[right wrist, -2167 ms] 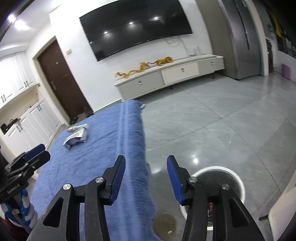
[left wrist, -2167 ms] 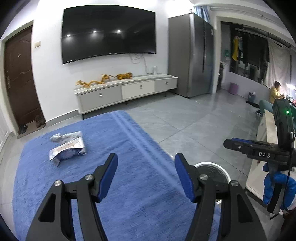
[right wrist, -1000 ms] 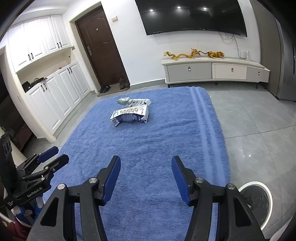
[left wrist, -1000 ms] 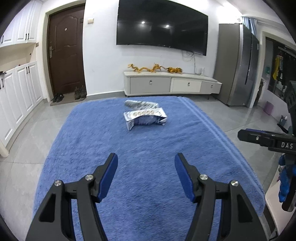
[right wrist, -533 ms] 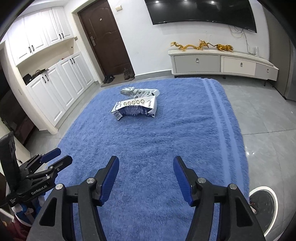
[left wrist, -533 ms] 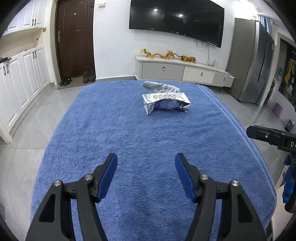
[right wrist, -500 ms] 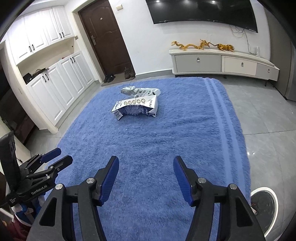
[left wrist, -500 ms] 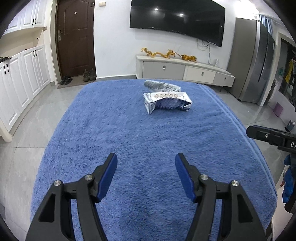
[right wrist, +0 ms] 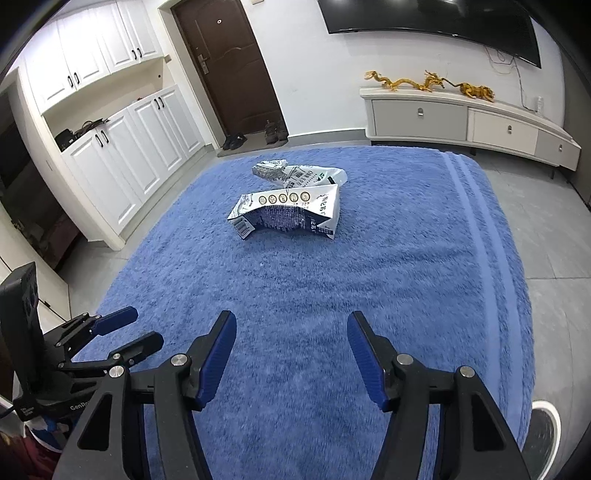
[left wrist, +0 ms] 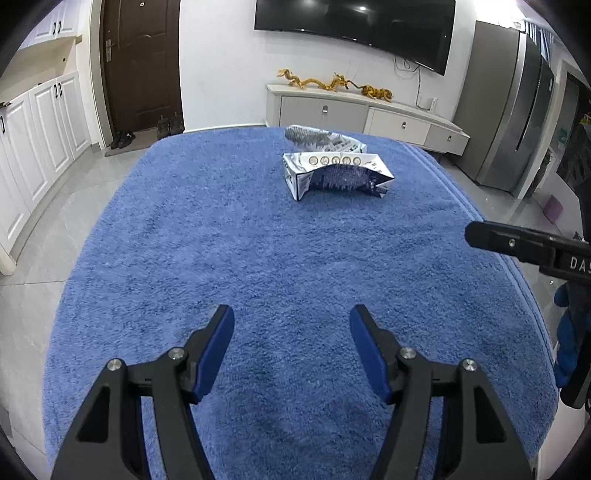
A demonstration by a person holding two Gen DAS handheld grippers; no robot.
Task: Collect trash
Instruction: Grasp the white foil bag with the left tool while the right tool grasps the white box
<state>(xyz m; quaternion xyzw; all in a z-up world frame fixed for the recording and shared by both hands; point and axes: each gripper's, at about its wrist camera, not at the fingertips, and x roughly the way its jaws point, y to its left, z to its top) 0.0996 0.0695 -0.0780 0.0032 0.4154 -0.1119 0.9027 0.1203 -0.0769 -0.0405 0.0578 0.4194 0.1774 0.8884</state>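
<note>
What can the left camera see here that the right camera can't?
Only the left view shows the fridge. Only the right view shows the white bin at the rug's edge and the open cabinet shelf. Both show the blue rug, two crushed cartons, the door, the TV, and the other gripper: right, left, each open.

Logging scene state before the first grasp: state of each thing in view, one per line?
left gripper: open, empty, above the blue rug.
right gripper: open, empty, above the rug.
near carton: crushed, lying on the rug, ungrasped.
far wrapper: crumpled, lying just behind the carton; contact unclear.
door: closed.
TV: off, screen dark.
console drawers: closed.
white bin: open-topped, off the rug's right edge.
</note>
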